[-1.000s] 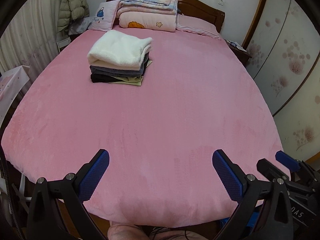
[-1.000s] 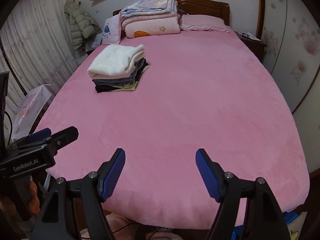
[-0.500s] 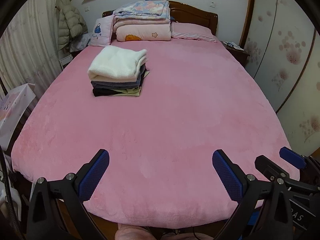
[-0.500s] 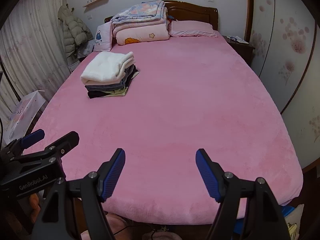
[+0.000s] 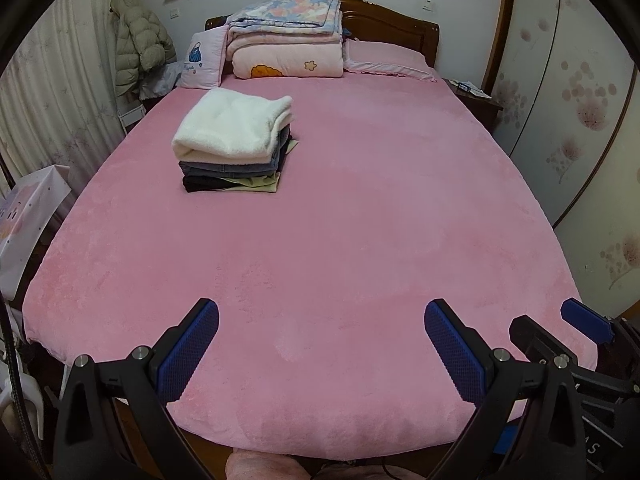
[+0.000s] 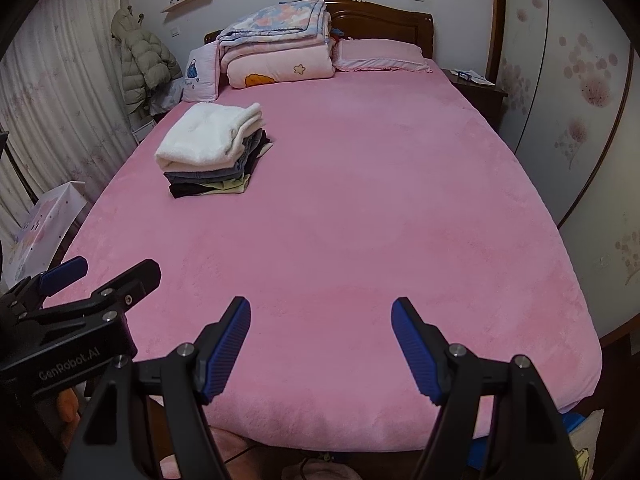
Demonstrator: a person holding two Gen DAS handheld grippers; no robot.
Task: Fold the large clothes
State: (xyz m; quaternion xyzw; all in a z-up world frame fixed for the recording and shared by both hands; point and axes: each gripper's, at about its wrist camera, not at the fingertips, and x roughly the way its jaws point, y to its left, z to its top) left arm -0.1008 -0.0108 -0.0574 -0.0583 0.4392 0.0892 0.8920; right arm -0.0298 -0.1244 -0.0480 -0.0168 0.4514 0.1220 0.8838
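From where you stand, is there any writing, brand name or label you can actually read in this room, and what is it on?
"GenRobot.AI": white letters on the black body of the left gripper, seen from the right wrist view.
Cursive word under the blue bag picture on the small pillow: too small to read.
Letters on the right gripper body at the lower right edge of the left wrist view: cut off, unreadable.
Papers on the nightstand: too small.

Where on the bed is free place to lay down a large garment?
The pink bed is bare from its near edge up to the pillow, right of the pile of folded clothes. The head end is crowded with stacked quilts.
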